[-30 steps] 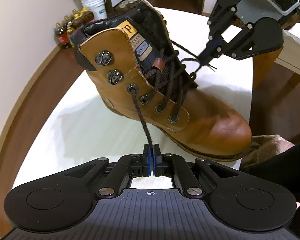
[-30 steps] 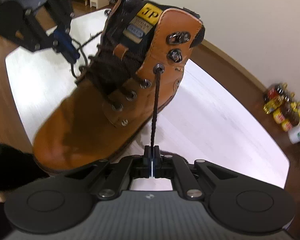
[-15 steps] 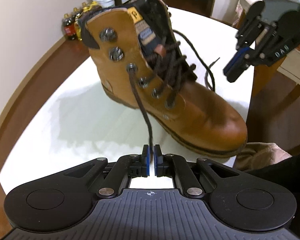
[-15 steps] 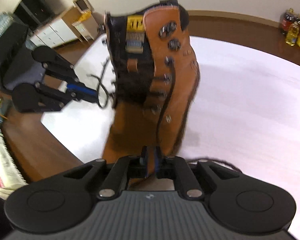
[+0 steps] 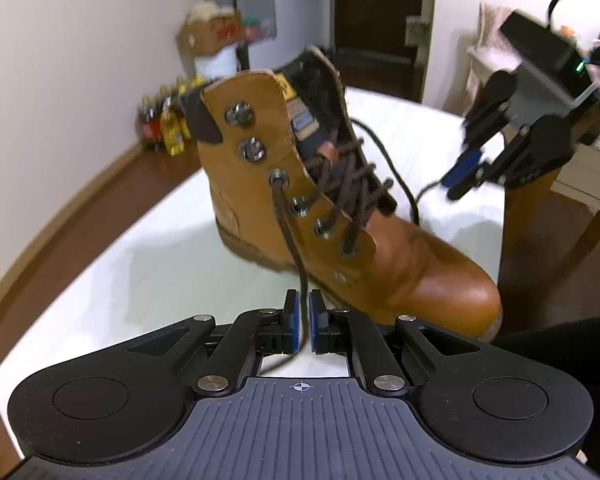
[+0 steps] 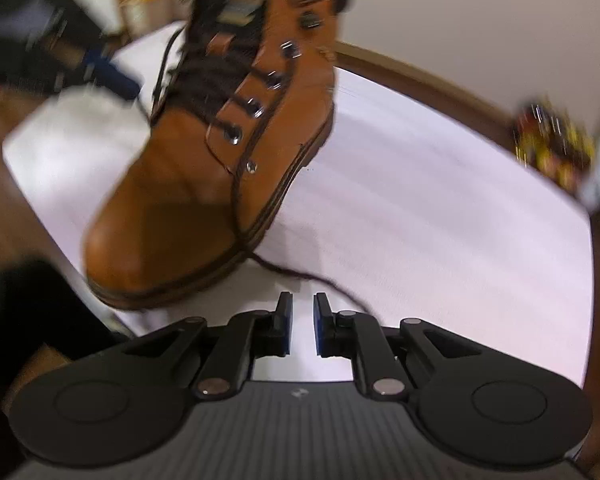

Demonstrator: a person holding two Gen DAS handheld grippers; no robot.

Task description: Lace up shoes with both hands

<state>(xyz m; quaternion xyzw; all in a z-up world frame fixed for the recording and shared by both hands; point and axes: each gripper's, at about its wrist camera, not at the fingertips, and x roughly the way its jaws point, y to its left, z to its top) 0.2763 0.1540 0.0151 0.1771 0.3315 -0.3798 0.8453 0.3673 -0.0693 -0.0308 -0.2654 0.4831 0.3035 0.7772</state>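
where the tan boot (image 5: pixel 340 216) stands at the centre of the white table (image 5: pixel 148 280), its dark brown lace (image 5: pixel 290 236) hangs from the third eyelet down its near side and passes through the gap of the left gripper (image 5: pixel 304 322), whose blue pads now stand slightly apart and do not pinch it; a second ago they were clamped on that lace. on the boot's other side the second lace end (image 6: pixel 296 270) lies slack on the tabletop, curling past the sole toward the right gripper (image 6: pixel 303 326), whose jaws are opening with nothing between them, whereas a second ago they gripped that end taut. seen from the left wrist, the right gripper (image 5: pixel 466 172) sits at the right of the frame, clear of the boot. the boot's toe reaches close to the table's lower right edge, while open white surface spreads to the lower left. beyond the table, at the upper left, bottles (image 5: pixel 164 128) stand on the wooden floor by the wall, with a cardboard box (image 5: pixel 212 36) behind them; nothing lies on the table around the boot but the laces.
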